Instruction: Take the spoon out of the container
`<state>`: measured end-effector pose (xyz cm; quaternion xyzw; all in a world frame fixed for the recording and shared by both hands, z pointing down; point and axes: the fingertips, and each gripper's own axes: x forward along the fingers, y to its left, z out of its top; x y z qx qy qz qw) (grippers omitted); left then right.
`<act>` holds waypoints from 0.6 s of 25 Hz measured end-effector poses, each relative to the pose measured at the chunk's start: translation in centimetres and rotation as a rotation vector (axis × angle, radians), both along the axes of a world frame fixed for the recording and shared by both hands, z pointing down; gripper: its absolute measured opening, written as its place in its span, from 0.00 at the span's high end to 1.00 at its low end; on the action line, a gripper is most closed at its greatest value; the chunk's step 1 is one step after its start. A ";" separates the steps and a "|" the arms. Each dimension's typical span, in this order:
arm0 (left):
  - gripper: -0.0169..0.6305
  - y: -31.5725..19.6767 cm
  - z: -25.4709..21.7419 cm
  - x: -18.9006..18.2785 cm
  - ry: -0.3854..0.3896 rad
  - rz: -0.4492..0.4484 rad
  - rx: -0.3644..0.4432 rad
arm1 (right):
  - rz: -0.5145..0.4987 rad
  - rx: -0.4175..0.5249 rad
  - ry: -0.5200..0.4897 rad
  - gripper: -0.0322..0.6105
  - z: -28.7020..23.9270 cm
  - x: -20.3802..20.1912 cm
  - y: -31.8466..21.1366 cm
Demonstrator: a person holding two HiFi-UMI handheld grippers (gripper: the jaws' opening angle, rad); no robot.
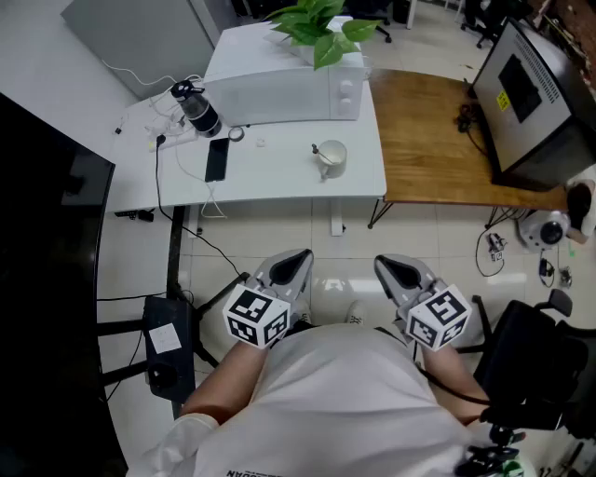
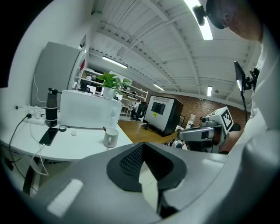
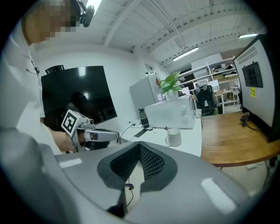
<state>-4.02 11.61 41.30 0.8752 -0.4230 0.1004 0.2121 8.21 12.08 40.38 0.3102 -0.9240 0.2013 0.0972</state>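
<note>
Office-like lab: white desk [image 1: 270, 172], wooden table [image 1: 424, 140], large screen [image 1: 526, 88], swivel chair [image 3: 204, 99], shelves [image 3: 218, 74]

Two grippers show at the lower middle of the frame, the left gripper [image 1: 301, 255] and the right gripper [image 1: 386, 265]. Two tables fill the upper part: one white table [image 1: 279, 182] and one wooden table [image 1: 424, 140]. The white one carries one mug [image 1: 332, 158] holding one spoon [image 1: 317, 149], one microwave [image 1: 279, 84], one plant [image 1: 321, 23], one phone [image 1: 216, 159] and one dark bottle [image 1: 196, 108].
</note>
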 end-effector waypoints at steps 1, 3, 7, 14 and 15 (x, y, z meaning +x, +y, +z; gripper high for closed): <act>0.97 0.1 -0.1 0.2 -0.002 -0.008 0.002 | -0.004 0.000 0.000 0.94 0.0 0.4 0.1; 0.97 0.2 -0.2 0.7 -0.007 -0.026 0.007 | -0.014 0.000 0.000 0.94 0.0 1.2 0.3; 0.97 0.2 -0.1 1.9 -0.023 -0.065 0.018 | -0.047 0.003 0.005 0.94 0.3 2.6 0.5; 0.97 0.9 0.4 3.8 -0.029 -0.083 -0.002 | -0.082 -0.011 -0.007 0.94 1.0 3.8 0.2; 0.97 0.8 0.6 3.7 -0.029 -0.083 -0.008 | -0.083 -0.014 -0.008 0.94 1.2 3.7 0.1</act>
